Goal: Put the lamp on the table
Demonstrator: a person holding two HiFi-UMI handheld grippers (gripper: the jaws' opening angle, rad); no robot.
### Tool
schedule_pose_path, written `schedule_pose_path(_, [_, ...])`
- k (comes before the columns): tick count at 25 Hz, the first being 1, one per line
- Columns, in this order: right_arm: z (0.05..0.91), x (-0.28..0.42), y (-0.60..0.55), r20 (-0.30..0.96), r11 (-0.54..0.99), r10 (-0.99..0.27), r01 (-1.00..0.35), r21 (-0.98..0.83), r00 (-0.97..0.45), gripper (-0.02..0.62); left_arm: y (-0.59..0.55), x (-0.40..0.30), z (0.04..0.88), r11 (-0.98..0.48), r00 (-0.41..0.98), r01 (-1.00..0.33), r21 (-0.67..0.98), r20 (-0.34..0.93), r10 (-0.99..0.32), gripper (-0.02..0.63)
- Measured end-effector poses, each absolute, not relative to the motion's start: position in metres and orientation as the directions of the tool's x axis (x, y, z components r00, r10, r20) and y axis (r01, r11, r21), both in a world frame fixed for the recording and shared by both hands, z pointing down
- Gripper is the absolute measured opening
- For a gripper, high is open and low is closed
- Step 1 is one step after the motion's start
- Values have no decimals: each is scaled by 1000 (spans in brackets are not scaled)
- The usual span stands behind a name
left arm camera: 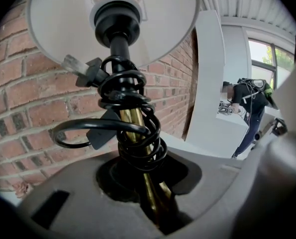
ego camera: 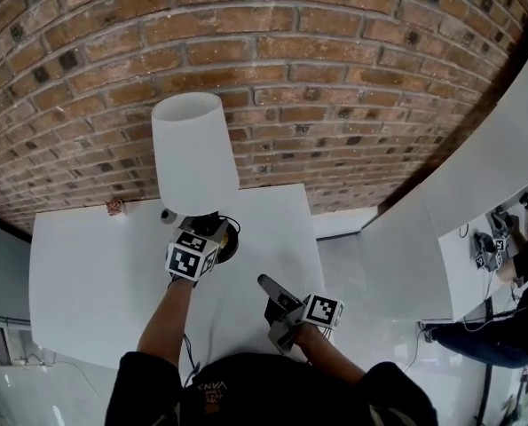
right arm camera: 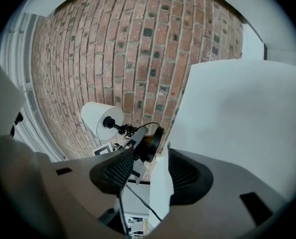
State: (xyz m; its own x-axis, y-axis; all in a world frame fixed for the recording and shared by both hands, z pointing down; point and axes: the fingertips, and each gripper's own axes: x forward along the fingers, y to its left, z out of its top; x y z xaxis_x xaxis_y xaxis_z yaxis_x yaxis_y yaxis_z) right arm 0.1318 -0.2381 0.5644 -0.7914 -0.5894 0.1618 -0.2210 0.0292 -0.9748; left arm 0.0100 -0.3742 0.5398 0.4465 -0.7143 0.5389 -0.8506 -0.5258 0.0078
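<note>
We've got the left gripper (ego camera: 206,238) pinching the lamp (ego camera: 193,149) low on its brass stem (left arm camera: 140,148), just under the coiled cord (left arm camera: 130,108). That low grip likely holds the tall shade upright at 12 o'clock over the white table (ego camera: 86,273), though we can't tell whether the black base (ego camera: 229,239) touches down. The right gripper (ego camera: 277,298), at 4 o'clock from the base, hangs with jaws spread on nothing, probably held clear.

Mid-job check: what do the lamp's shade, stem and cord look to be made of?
The shade looks like matte white fabric or plastic: smooth and even, with no gloss. The stem looks like brass-coloured metal, going by its polished yellow sheen. The cord has a black, slightly glossy sheath, likely rubber or plastic, and is coiled round the stem.
</note>
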Motion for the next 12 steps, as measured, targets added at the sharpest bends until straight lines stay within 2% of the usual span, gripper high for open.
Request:
schedule_pose_path(3, [577,131,-246,205,1,-587,-254,-967,-783,201,-387,4,559,-518,432,-855,-15,531,-729,110])
schedule_pose_path(12, [599,115,-268,232,30,-561,-299,-954,-795,198,-410,-13,598,-506,409,-860,-69,499,-764,110])
